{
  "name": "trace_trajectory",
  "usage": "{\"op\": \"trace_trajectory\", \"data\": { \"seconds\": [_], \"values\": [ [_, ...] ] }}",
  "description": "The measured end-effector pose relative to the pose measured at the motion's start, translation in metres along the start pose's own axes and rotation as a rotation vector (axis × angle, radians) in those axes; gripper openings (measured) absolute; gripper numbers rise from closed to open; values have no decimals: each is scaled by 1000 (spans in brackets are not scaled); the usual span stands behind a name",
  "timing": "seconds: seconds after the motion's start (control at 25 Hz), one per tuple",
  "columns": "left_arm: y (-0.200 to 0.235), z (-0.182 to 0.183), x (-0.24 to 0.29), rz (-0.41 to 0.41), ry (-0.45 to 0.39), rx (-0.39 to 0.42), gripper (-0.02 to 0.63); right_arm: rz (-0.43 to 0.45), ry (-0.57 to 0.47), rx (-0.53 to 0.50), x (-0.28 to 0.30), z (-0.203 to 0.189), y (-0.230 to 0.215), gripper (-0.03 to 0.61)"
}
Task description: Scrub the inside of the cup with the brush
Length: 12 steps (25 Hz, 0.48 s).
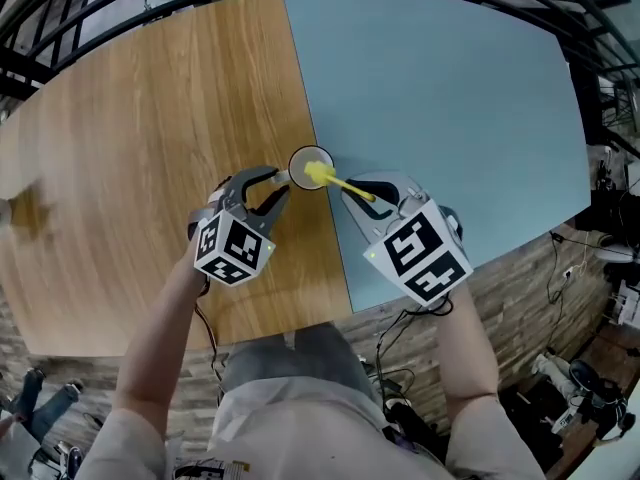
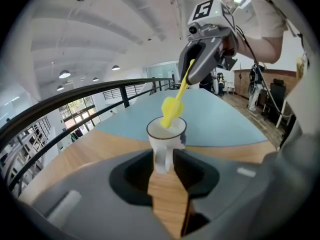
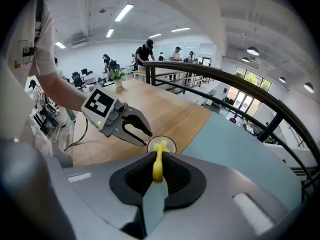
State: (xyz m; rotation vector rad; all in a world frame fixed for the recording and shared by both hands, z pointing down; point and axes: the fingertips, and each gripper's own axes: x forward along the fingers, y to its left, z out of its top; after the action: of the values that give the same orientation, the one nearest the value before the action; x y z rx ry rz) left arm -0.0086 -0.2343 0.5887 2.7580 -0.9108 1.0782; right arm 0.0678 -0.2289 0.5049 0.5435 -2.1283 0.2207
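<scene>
A white cup (image 1: 311,167) with a dark rim stands on the table where the wood meets the blue top. My left gripper (image 1: 283,184) is shut on the cup's handle (image 2: 161,159), which sits between its jaws in the left gripper view. The right gripper (image 1: 356,194) is shut on the handle of a yellow brush (image 1: 334,181). The brush slants down from the right. Its head (image 2: 172,111) is at the cup's mouth, its tip just inside the rim. In the right gripper view the brush (image 3: 158,165) runs from the jaws to the cup (image 3: 161,144), with the left gripper (image 3: 146,136) beside it.
The table is wood (image 1: 140,148) on the left and light blue (image 1: 440,98) on the right. Its front edge lies close to the person's body. A black railing (image 1: 90,8) curves round the far side. Cables and gear (image 1: 590,388) lie on the floor at the right.
</scene>
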Motion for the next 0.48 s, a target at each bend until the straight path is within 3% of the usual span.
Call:
{"op": "trace_trajectory", "data": {
  "seconds": [0.2,0.32,0.48],
  "values": [
    [0,-10,12,-14,6,14,116,5,38,-12,21,-8,-1,35],
    [3,-12,13,1,-10,-2,60,5,60,-32,29,-12,-1,34],
    [0,-12,14,-16,-17,-7,60,2,87,-70,36,-12,-7,34]
  ]
}}
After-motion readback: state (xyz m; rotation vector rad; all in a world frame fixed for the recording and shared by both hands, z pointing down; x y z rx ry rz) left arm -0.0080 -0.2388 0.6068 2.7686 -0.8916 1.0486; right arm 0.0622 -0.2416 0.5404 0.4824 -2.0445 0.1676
